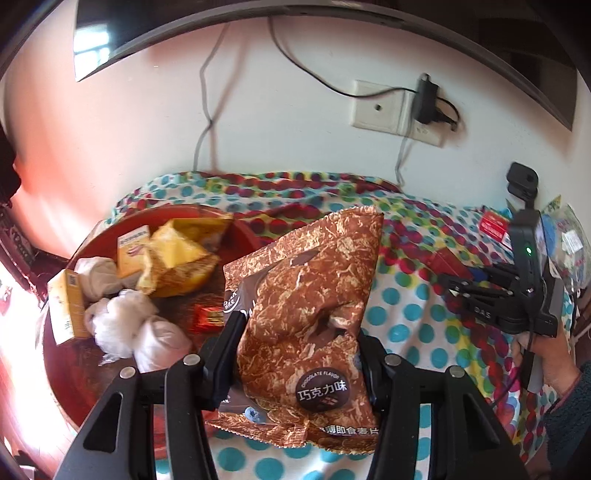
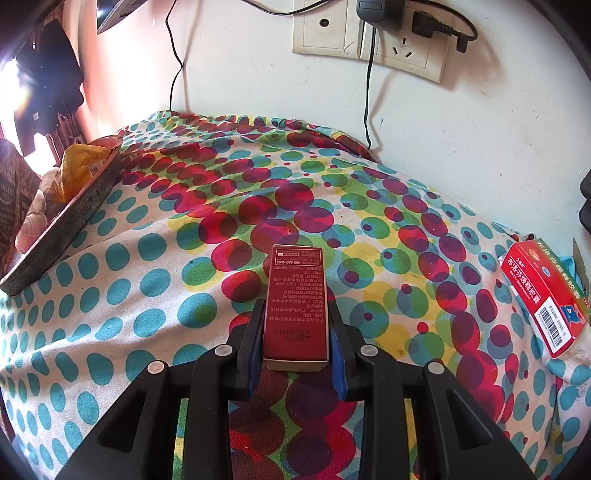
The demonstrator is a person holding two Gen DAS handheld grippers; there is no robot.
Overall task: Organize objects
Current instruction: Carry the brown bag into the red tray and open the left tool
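Note:
My left gripper (image 1: 295, 332) is shut on a brown chocolate-flavour cereal packet (image 1: 306, 295) and holds it above the dotted cloth, just right of a round red tray (image 1: 66, 387). The tray holds yellow snack bags (image 1: 177, 258), small yellow boxes (image 1: 66, 306) and white wrapped balls (image 1: 122, 317). My right gripper (image 2: 295, 306) is shut on a slim dark red box (image 2: 295, 295) with white print, held low over the cloth. The right gripper also shows in the left wrist view (image 1: 458, 284), far right, with the red box in it.
A red and white medicine box (image 2: 543, 295) lies at the cloth's right edge. The tray (image 2: 74, 210) sits at the left edge. The white wall behind has sockets (image 2: 369, 33) with plugs and hanging cables. The polka-dot cloth (image 2: 258, 192) covers the table.

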